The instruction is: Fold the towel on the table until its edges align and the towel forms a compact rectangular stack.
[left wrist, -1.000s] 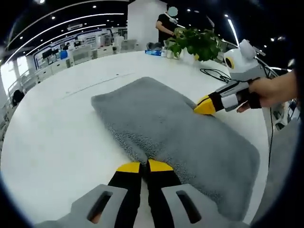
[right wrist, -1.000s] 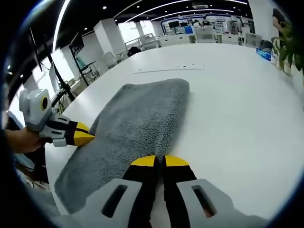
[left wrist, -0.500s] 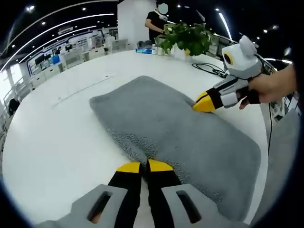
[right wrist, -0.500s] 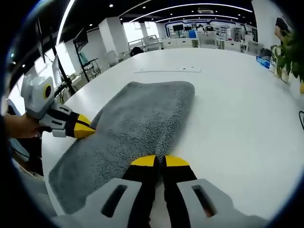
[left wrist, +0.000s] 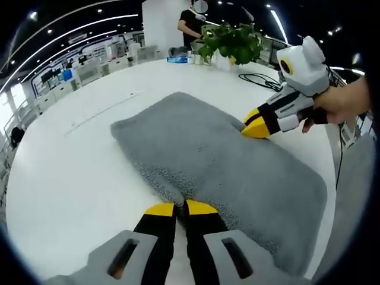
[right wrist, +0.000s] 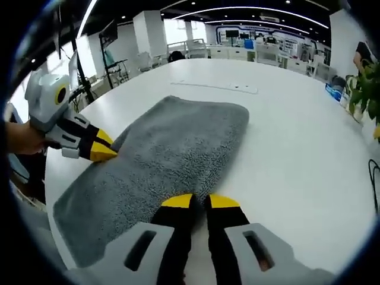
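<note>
A grey fluffy towel point(left wrist: 219, 160) lies flat, folded into a long rectangle, on the white table point(left wrist: 65, 160). My left gripper point(left wrist: 180, 208) is shut on the towel's near long edge. The right gripper point(left wrist: 254, 128) comes in from the right, its yellow tips pinched on the opposite long edge. In the right gripper view the same towel point(right wrist: 160, 154) stretches away to the left; my right gripper point(right wrist: 200, 202) is shut on its edge, and the left gripper point(right wrist: 102, 148) grips the far edge.
A potted green plant point(left wrist: 231, 41) and a black cable point(left wrist: 267, 80) sit at the table's far side, with a person point(left wrist: 193, 24) standing behind. A thin strip point(right wrist: 214, 86) lies on the table beyond the towel. Desks and equipment fill the room behind.
Both grippers keep their hold on the towel's opposite edges. The views have tilted slightly; the towel stays flat in the same shape.
</note>
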Demonstrator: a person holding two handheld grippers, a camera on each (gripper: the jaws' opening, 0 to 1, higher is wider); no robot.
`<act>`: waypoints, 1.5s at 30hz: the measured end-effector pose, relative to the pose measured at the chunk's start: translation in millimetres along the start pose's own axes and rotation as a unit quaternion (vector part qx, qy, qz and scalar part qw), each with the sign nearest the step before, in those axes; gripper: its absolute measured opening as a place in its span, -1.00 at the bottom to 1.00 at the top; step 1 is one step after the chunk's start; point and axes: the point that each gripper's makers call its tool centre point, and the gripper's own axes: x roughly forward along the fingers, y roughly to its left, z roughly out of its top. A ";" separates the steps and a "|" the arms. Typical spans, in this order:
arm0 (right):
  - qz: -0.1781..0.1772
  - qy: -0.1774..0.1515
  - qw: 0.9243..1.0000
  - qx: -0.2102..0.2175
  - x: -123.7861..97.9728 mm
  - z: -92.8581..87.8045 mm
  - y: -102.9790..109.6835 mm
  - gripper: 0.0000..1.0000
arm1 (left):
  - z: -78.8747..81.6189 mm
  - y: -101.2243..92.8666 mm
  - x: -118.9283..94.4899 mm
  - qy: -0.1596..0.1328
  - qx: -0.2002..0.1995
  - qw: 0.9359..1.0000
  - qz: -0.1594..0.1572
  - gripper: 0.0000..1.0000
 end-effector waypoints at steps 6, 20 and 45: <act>0.006 -0.006 1.000 0.021 -5.2 2.9 -0.4 -0.80 | 1.4 2.6 -6.8 -0.012 -0.017 1.000 -0.005 -0.74; 0.027 -0.014 1.000 0.002 -28.9 5.3 11.4 -0.63 | 2.7 -10.6 -34.0 -0.026 -0.001 1.000 -0.012 -0.40; 0.095 -0.003 0.993 -0.069 -63.0 -13.8 61.7 -0.52 | -25.2 -77.5 -66.9 0.002 0.129 0.988 -0.090 -0.18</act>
